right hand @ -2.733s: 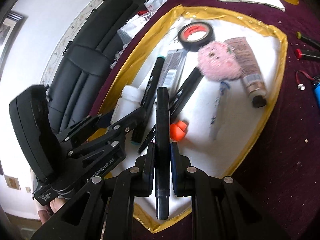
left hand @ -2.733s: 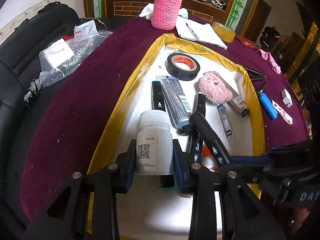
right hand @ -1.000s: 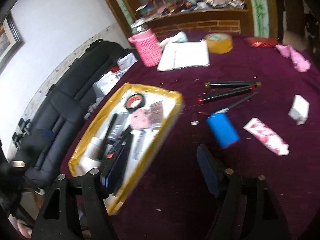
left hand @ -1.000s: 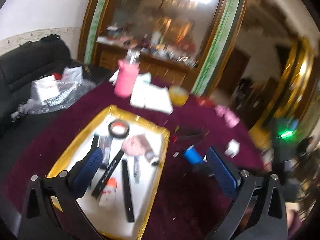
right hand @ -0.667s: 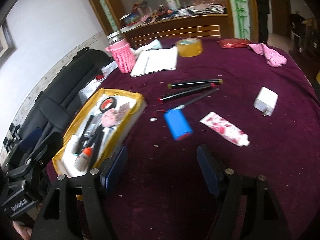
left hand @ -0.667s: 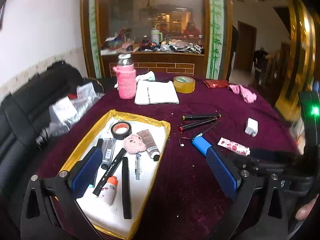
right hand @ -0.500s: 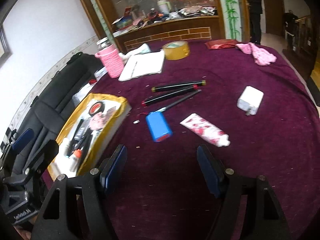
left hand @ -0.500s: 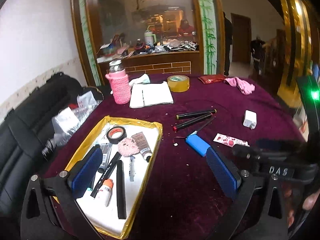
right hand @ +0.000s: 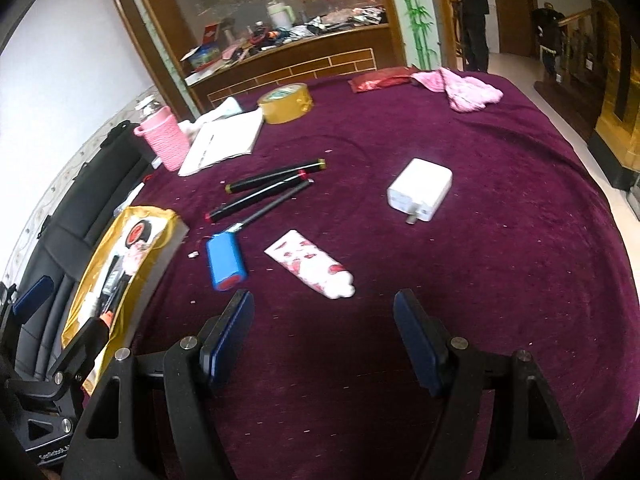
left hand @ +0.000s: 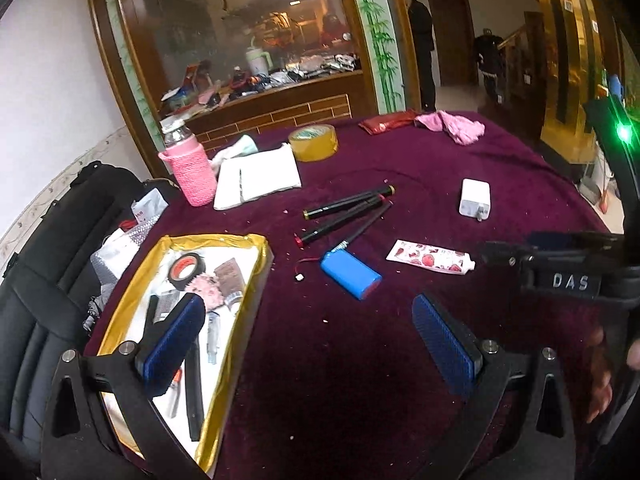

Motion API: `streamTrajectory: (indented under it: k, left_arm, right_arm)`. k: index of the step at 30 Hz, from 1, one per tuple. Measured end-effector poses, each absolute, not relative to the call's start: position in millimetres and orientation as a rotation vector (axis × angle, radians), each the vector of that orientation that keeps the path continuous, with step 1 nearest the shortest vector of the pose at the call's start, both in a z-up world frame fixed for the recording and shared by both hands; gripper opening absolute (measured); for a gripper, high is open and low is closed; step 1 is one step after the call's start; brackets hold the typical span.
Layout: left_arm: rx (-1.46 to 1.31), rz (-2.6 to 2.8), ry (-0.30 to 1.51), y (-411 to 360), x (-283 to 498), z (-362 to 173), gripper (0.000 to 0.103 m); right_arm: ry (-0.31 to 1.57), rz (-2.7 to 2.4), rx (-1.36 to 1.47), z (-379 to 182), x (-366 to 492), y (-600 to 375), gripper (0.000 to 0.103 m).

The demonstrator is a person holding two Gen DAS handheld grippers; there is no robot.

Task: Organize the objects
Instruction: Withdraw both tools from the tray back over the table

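Now both our grippers hang open and empty; the tube (right hand: 310,264) lies just ahead of the right gripper (right hand: 322,340) jaws, long axis slanting left-forward, nearer than left gripper (left hand: 308,336).

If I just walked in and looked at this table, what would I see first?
Probably the big purple tablecloth that covers the whole table. Next, the gold-edged tray full of small things at the left, and the bright blue battery pack lying loose beside a white tube with red fruit. Both tools, the left tool and the right tool, hover open and hold nothing.
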State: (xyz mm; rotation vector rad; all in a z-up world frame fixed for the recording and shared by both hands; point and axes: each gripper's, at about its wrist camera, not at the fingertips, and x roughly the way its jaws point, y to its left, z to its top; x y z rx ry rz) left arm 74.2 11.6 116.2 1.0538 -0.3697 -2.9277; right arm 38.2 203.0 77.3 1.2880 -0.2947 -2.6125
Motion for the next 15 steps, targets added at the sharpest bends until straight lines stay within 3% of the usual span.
streamTrajectory:
  k: [15]
  left_arm:
    - [1.266, -2.870, -0.382, 20, 32, 81, 0.103]
  right_arm:
    - [-0.412, -2.657, 1.389, 59, -5, 258, 0.067]
